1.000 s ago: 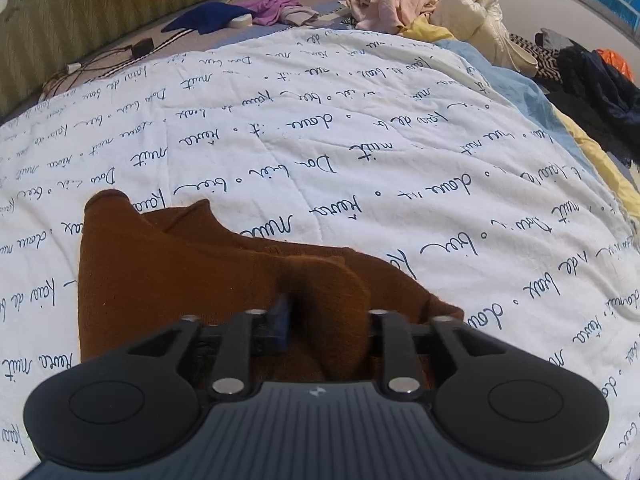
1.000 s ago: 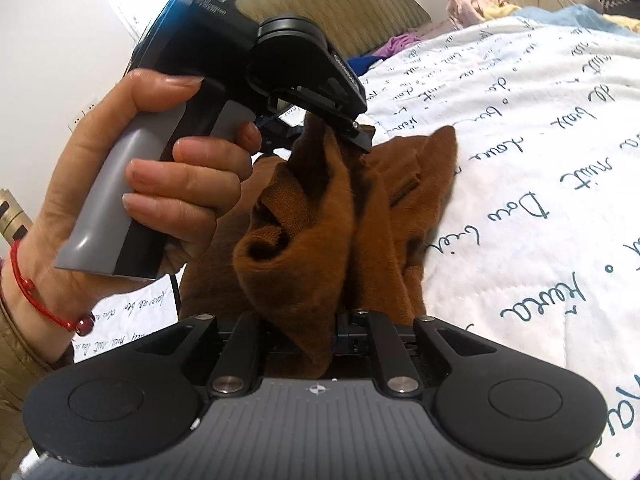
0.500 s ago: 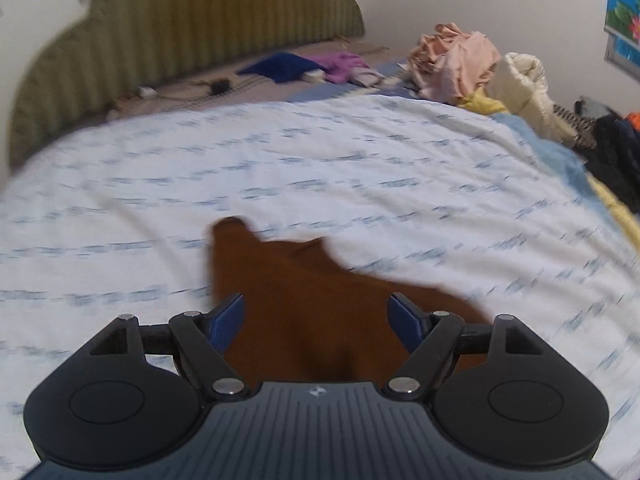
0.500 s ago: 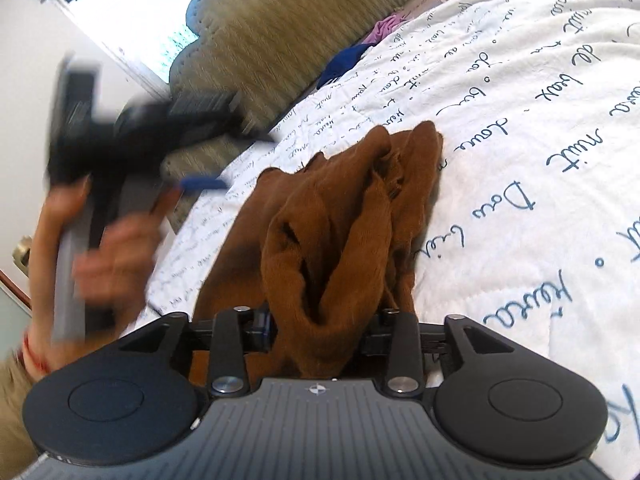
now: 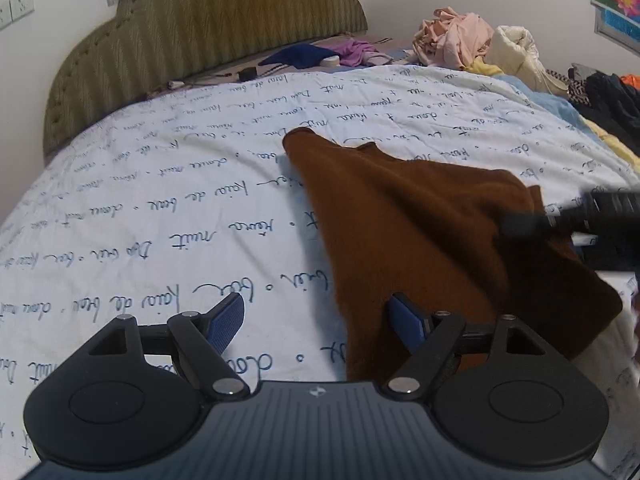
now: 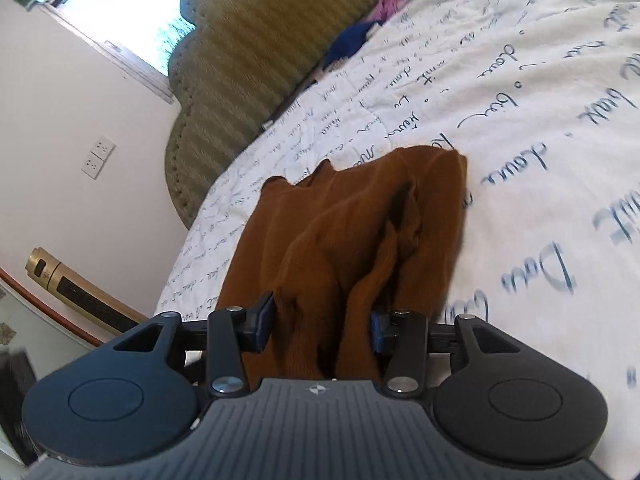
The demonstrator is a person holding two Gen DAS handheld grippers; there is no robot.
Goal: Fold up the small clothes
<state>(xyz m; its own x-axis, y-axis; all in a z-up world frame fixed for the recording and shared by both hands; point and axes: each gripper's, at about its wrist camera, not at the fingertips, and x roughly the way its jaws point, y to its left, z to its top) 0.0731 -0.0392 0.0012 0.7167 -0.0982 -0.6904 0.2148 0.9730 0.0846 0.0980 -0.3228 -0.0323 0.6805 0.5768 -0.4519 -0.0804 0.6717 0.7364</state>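
A small brown knitted garment (image 5: 420, 224) lies partly folded on the white quilt with blue script (image 5: 180, 208). My left gripper (image 5: 316, 320) is open and empty, just off the garment's near left edge, its right finger over the cloth. My right gripper (image 6: 320, 324) has bunched brown cloth (image 6: 352, 248) between its partly parted fingers and lifts that end; it shows blurred at the right of the left wrist view (image 5: 580, 216).
A padded olive headboard (image 5: 208, 36) stands at the far end. Piles of clothes (image 5: 460, 40) and dark garments (image 5: 608, 100) lie far right. A blue and a purple cloth (image 5: 320, 54) lie near the headboard. A gold cylinder (image 6: 76, 292) stands beside the bed.
My left gripper let go of the brown garment, opened and drew back to the left. My right gripper kept the bunched cloth while its fingers spread wider, and it swung round.
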